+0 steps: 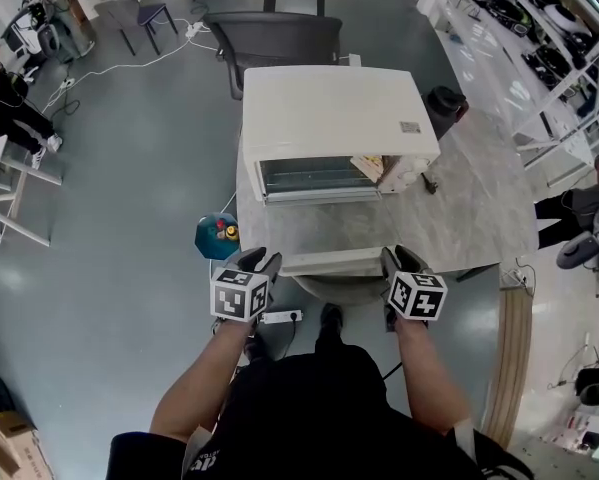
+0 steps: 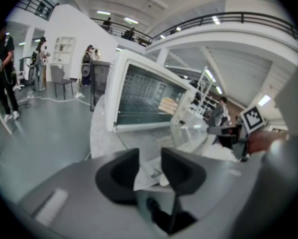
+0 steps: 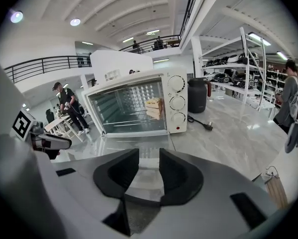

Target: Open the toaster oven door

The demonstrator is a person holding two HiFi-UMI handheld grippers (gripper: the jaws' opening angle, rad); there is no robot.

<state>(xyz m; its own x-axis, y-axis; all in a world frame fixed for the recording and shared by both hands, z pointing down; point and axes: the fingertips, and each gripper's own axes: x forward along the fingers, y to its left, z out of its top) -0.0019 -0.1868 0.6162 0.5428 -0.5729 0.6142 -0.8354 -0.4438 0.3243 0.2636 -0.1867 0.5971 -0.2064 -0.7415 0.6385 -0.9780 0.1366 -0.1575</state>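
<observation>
Marbled grey table (image 1: pixel 479 208), glossy grey floor (image 1: pixel 129 228), shelving (image 1: pixel 539 28) right; left gripper (image 2: pixel 149 164), right gripper (image 3: pixel 149 167) jaws spread.

table (image 1: pixel 479 208): grey marble top | black jug (image 3: pixel 197 95): upright on table | plug (image 3: pixel 207 126): lying on table near jug | black chair (image 1: pixel 279 36): behind table | blue object (image 1: pixel 216 236): on floor left of table

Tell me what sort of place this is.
Probably a big open lab or workshop hall, not a home kitchen: the toaster oven sits on a table beside metal shelves of gear, a railed mezzanine runs overhead, and other people stand nearby.
</observation>
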